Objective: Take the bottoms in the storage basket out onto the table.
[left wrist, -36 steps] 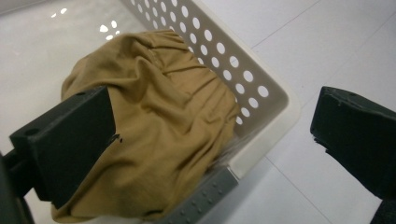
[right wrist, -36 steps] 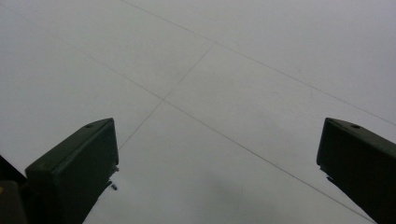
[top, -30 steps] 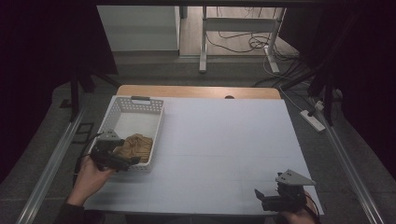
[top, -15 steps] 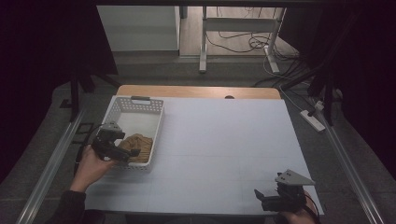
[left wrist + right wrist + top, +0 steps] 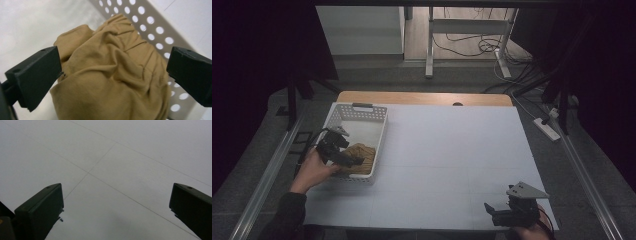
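Observation:
A crumpled tan cloth (image 5: 362,158) lies in the near end of a white perforated basket (image 5: 362,111) at the table's left. My left gripper (image 5: 354,161) hangs over the basket's near-left corner, pointing at the cloth. In the left gripper view the cloth (image 5: 112,75) bulges between the wide-apart jaws of the open left gripper (image 5: 113,77), against the basket's holed wall (image 5: 155,30). My right gripper (image 5: 492,211) rests open near the table's front right edge; in the right gripper view the right gripper (image 5: 116,212) has bare white table between its jaws.
The white table (image 5: 452,150) has a wooden strip along its far edge. Metal rails run along both sides. A power strip (image 5: 548,129) and cables lie on the floor at the right; a desk frame stands beyond.
My left gripper has moved forward and up along the basket's left side and now points over the cloth. The right gripper has stayed put.

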The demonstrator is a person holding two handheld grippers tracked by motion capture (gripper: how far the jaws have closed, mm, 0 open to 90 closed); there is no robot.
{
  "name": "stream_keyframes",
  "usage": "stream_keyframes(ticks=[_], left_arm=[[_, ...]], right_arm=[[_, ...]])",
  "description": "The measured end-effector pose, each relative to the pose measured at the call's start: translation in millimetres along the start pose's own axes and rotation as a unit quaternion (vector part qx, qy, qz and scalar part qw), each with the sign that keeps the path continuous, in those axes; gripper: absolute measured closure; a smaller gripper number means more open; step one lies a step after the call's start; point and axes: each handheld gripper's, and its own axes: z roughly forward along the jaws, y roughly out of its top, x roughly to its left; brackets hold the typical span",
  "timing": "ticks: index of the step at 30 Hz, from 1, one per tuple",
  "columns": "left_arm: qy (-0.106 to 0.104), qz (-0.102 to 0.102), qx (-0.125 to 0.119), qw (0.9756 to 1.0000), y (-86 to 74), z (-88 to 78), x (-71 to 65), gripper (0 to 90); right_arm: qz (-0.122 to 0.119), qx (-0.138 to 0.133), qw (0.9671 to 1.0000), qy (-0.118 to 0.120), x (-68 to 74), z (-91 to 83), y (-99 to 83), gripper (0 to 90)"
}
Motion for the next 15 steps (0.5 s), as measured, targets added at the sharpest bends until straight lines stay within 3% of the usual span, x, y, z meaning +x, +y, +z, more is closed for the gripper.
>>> stream_keyframes(ticks=[6, 9, 15], left_arm=[[0.002, 0.01, 0.039, 0.9992, 3.6, 7.7, 4.2, 0.0], [-0.005, 0.004, 0.053, 0.9986, 5.3, 10.1, 6.5, 0.0], [0.005, -0.008, 0.105, 0.9944, 11.6, 20.4, 8.6, 0.0]], right_arm=[[0.001, 0.001, 1.0, 0.0, -0.2, 0.0, 0.0, 0.0], [0.0, 0.0, 1.0, 0.002, -0.2, 0.2, 0.0, 0.0], [-0.002, 0.002, 1.0, 0.002, -0.1, 0.2, 0.2, 0.0]])
